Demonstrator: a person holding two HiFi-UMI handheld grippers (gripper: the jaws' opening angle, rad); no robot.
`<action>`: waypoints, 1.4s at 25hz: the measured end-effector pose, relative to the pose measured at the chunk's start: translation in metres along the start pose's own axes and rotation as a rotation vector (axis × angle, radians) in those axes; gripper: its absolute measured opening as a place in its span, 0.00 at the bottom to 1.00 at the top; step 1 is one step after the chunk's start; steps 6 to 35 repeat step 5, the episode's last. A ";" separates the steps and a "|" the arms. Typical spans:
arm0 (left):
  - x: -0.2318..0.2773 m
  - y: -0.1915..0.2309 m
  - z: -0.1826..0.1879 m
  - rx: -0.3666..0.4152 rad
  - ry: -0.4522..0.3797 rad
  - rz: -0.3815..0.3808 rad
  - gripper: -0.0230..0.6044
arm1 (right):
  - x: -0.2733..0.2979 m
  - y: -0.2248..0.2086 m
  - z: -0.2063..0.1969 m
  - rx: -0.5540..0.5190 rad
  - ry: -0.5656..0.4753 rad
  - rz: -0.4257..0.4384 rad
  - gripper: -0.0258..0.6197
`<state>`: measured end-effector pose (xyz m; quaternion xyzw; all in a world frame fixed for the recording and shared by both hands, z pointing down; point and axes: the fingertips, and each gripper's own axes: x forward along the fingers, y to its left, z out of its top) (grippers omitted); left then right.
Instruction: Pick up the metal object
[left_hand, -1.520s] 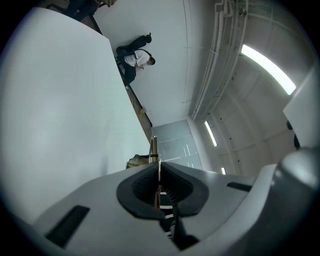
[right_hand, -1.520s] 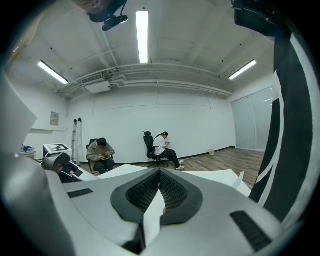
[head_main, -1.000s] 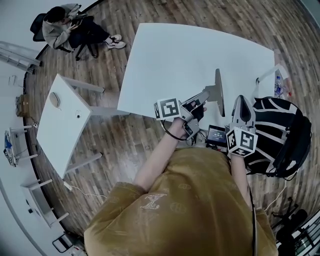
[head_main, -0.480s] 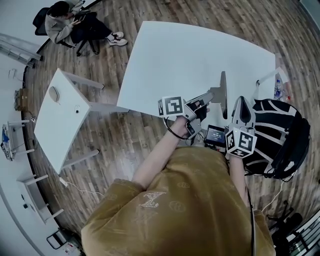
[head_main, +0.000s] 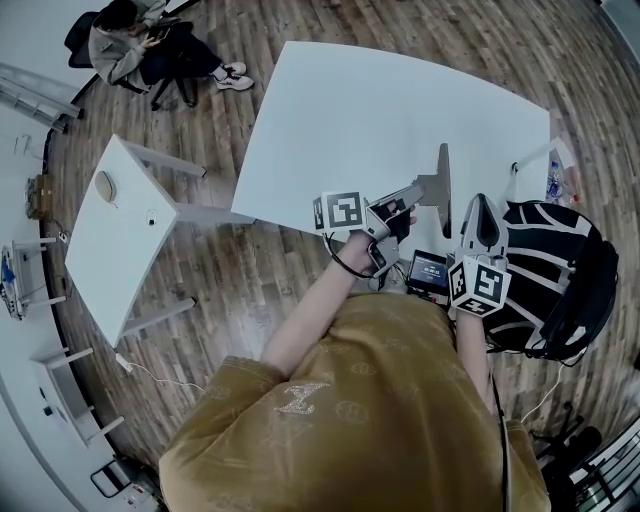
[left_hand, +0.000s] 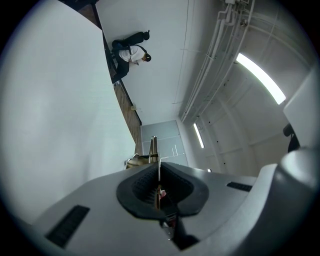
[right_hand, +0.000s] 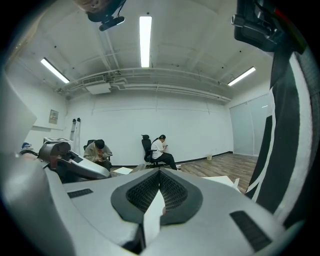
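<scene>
At the near edge of the white table (head_main: 380, 110), the metal object (head_main: 441, 185), a thin flat plate seen edge-on, stands upright. The left gripper (head_main: 412, 192) has its jaws closed on the plate's edge. Just beside it, the right gripper (head_main: 480, 222) has its jaws pressed together, empty. A firm squeeze and a straight lift would likely stop the plate pivoting.

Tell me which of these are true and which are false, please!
1. The left gripper is shut on the metal object. True.
2. The right gripper holds a cup. False: its jaws are shut with nothing between them.
3. The metal object lies on the floor. False: it is in the left gripper's jaws, at the table's near edge.
4. The big table is white. True.
5. Nobody else is in the room. False: a person sits on a chair.
</scene>
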<state>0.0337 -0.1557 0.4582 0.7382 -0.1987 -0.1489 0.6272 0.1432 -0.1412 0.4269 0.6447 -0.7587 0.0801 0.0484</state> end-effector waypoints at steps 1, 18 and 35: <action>0.000 0.000 0.000 0.000 0.001 0.000 0.05 | 0.000 0.000 0.000 0.000 0.000 0.001 0.05; 0.001 -0.001 0.000 -0.005 0.006 -0.002 0.05 | 0.001 0.001 0.000 -0.001 0.002 0.002 0.05; 0.001 -0.001 0.000 -0.005 0.006 -0.002 0.05 | 0.001 0.001 0.000 -0.001 0.002 0.002 0.05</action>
